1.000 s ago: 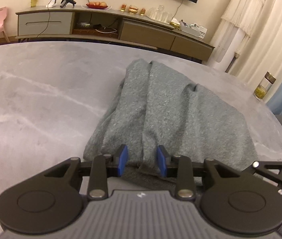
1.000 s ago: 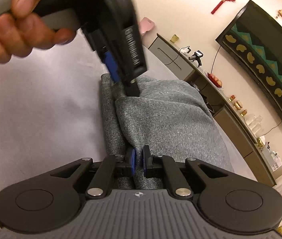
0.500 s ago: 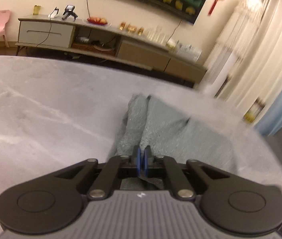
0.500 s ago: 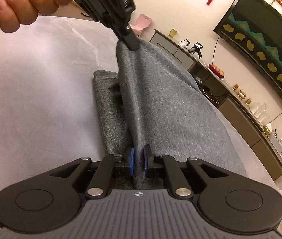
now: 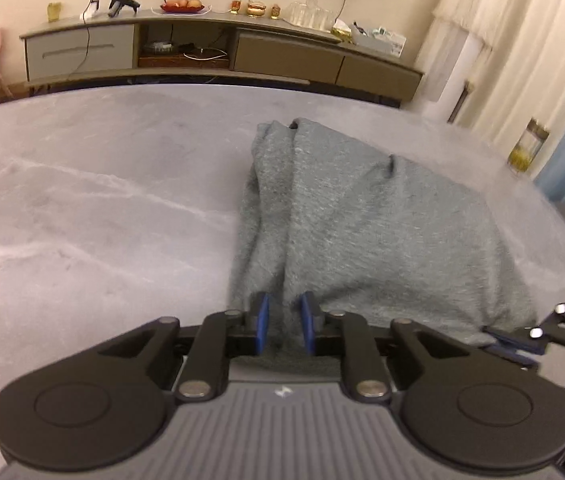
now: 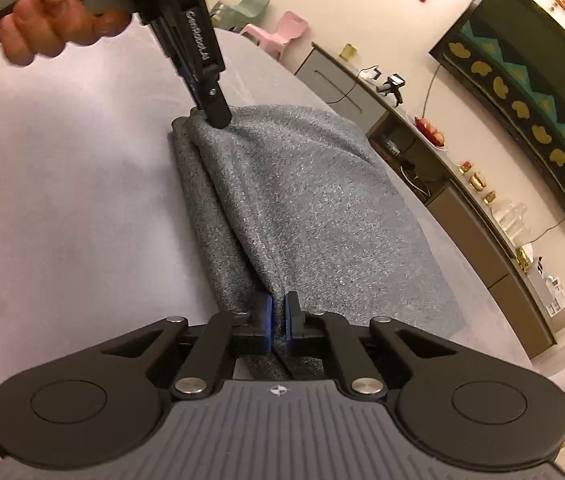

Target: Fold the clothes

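Lying folded at frame centre on the grey tabletop (image 5: 82, 200), grey garment (image 5: 362, 232), left gripper (image 5: 284, 322) fingers parted around its near edge, right gripper (image 6: 276, 317) fingers clenched on a fold.

Lighting: warm, dim indoor light, evenly spread; shadows soft. Left wrist view: slight motion blur, curtains (image 5: 522, 52) smeared. Right wrist view: pale counter (image 6: 62, 200) washed out, glaring. Both: strong fisheye bending, dark vignetted corners.

Your folded garment (image 5: 362, 240) lies on the table (image 5: 82, 200), your left gripper (image 5: 284, 322) at its near edge, your right gripper (image 6: 276, 316) alongside, the sideboard (image 5: 218, 52) behind.
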The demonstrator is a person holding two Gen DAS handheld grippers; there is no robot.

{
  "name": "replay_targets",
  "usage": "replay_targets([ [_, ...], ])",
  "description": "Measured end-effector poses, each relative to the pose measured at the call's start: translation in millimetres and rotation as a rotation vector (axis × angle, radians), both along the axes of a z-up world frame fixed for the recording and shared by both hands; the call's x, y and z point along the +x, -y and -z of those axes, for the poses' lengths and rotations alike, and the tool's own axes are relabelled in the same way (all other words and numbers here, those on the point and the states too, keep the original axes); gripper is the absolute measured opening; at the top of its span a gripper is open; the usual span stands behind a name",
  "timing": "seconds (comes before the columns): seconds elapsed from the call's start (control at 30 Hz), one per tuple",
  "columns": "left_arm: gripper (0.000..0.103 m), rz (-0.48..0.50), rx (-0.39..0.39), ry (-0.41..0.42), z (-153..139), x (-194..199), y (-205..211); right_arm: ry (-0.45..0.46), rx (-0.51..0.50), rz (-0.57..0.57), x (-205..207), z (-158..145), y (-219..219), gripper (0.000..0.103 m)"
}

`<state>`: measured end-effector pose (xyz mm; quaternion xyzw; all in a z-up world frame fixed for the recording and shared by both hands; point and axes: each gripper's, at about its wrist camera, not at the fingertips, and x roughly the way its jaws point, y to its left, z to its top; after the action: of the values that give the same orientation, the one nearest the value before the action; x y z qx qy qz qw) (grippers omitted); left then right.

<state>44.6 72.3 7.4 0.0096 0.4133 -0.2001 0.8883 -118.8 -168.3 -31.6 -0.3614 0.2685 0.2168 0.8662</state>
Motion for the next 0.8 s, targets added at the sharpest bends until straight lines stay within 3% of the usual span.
replay_targets([
  [0.03,0.017,0.009,0.017,0.022,-5.1,-2.7,0.3,-0.018,-0.013,-0.006,-2.3,2.6,1.6,0.005],
  [0.13,0.018,-0.005,-0.052,0.131,-43.2,-14.1,-18.4,-0.075,-0.037,-0.055,-4.2,-8.6,9.9,0.008],
  [0.2,0.020,-0.003,-0.095,0.196,-67.8,-14.9,-24.3,-0.147,0.074,-0.090,-0.9,-40.0,26.4,0.012],
  [0.23,0.021,0.010,-0.110,0.219,-78.4,-9.1,-20.6,-0.168,0.168,-0.093,4.2,-58.9,38.0,0.025],
  [0.27,0.022,0.023,-0.124,0.242,-88.9,-3.4,-16.9,-0.181,0.258,-0.090,11.6,-76.2,49.8,0.045],
  [0.33,0.023,0.067,-0.104,0.237,-91.6,22.6,15.3,-0.150,0.383,-0.035,41.5,-96.9,69.9,0.055],
  [0.47,0.023,0.159,0.022,0.166,-52.9,77.2,100.2,-0.069,0.385,0.205,137.1,-71.0,86.3,0.054],
  [0.53,0.024,0.147,0.111,0.122,-24.8,95.7,120.8,-0.100,0.407,0.277,172.8,-48.0,95.7,0.054],
  [0.6,0.026,0.077,0.202,0.067,3.7,113.4,121.9,-0.185,0.485,0.301,188.5,-31.5,112.2,0.052],
  [0.63,0.032,0.043,0.173,0.046,8.0,116.4,112.2,-0.230,0.512,0.313,191.1,-25.9,121.6,0.046],
  [0.7,0.032,-0.014,0.070,0.012,10.0,118.8,89.7,-0.307,0.531,0.349,195.1,-24.4,140.5,0.045],
  [0.8,0.030,-0.085,-0.103,-0.010,-3.2,120.5,60.8,-0.335,0.628,0.396,196.9,-37.9,168.8,0.045],
])
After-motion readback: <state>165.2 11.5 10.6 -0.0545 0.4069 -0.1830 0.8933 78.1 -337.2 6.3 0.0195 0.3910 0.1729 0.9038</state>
